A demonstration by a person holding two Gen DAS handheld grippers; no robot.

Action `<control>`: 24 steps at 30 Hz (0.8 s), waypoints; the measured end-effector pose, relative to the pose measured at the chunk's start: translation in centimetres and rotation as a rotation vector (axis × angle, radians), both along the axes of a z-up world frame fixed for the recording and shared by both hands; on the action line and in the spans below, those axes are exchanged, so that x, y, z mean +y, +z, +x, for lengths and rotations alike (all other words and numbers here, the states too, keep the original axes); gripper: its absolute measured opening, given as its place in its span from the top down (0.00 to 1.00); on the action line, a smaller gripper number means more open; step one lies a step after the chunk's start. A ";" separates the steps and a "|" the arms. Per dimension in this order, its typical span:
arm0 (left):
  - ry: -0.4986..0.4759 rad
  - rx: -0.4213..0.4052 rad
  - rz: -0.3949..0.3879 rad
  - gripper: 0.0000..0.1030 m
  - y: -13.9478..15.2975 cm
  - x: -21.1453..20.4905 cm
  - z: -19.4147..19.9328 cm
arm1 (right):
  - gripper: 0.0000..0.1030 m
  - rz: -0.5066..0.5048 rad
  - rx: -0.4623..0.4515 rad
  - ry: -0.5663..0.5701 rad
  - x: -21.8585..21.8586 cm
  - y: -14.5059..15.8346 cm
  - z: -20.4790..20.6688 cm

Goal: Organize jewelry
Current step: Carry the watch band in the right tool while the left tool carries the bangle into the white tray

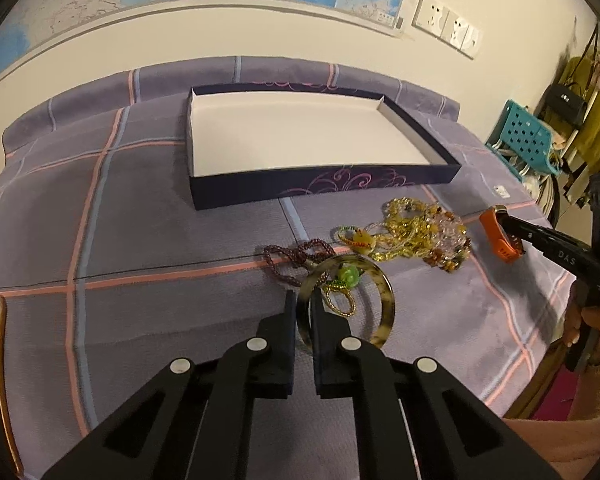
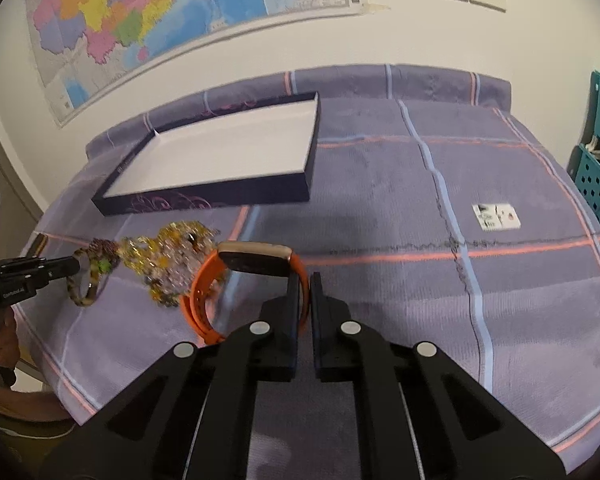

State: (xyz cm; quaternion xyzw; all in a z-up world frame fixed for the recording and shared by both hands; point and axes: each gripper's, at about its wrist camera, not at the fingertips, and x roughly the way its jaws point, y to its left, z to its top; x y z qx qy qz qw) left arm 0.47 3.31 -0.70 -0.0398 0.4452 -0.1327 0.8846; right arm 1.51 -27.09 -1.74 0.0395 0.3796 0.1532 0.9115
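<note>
While the left gripper [image 1: 303, 304] pinches the rim of a mottled tortoiseshell resin bangle [image 1: 346, 300] at lower centre of its view, the right gripper [image 2: 305, 284] clamps the strap of an orange silicone watch with a gold case [image 2: 252, 276]. The bangle looks stiff, light and slick, so an edge grip may twist. The strap is soft and grippy; the case could swing. Just beyond lies a tangled heap of yellow and clear bead strands [image 1: 420, 236], limp and prone to snagging. Further up sits the empty shallow dark-blue box with a white lining [image 1: 300, 196].
</note>
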 end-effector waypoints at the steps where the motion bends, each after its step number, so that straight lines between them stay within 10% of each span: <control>1: 0.002 -0.003 -0.008 0.95 0.2 0.2 0.0 | 0.94 -0.001 -0.007 0.002 0.0 0.2 0.0; 24: 0.065 -0.048 -0.054 0.95 4.0 1.7 10.9 | 0.94 -0.037 -0.099 0.127 6.6 4.6 10.9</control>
